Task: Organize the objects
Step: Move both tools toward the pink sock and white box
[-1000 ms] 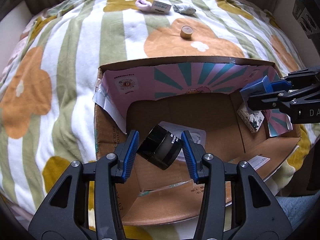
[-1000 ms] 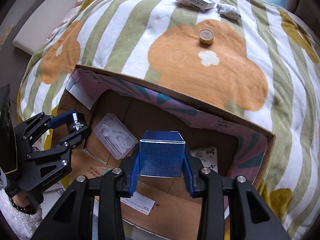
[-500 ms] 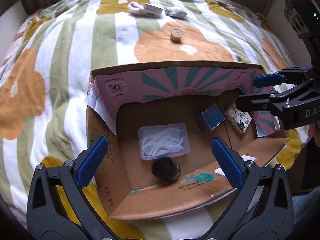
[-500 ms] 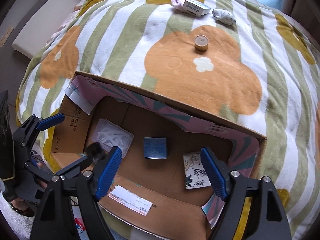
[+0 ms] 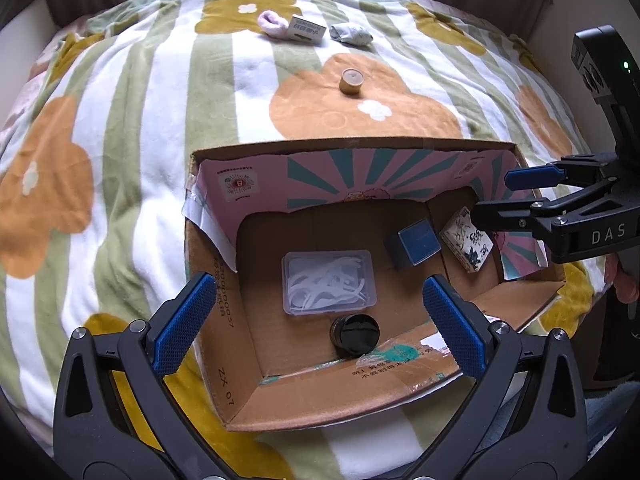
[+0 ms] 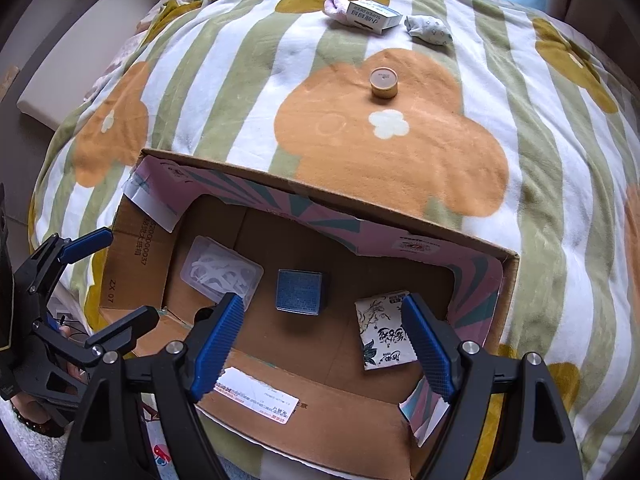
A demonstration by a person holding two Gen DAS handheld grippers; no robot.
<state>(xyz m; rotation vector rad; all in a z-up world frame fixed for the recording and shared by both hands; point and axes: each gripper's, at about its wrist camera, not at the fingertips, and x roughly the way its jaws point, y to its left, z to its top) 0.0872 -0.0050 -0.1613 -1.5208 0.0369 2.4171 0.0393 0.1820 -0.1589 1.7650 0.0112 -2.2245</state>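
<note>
Box seen open on blanket. Jar, floss case, blue cube and printed carton laid on box floor. Left gripper spread wide above jar, nothing held. Right gripper likewise spread wide, empty. Tan pot, small carton and two cloth bundles left on blanket beyond box.

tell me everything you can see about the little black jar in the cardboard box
The black jar is small, round and glossy, looking like dark glass or plastic. It stands on the cardboard box floor against the near wall, just in front of the clear plastic case. Nothing grips it; the left tool hangs open above it.
</note>
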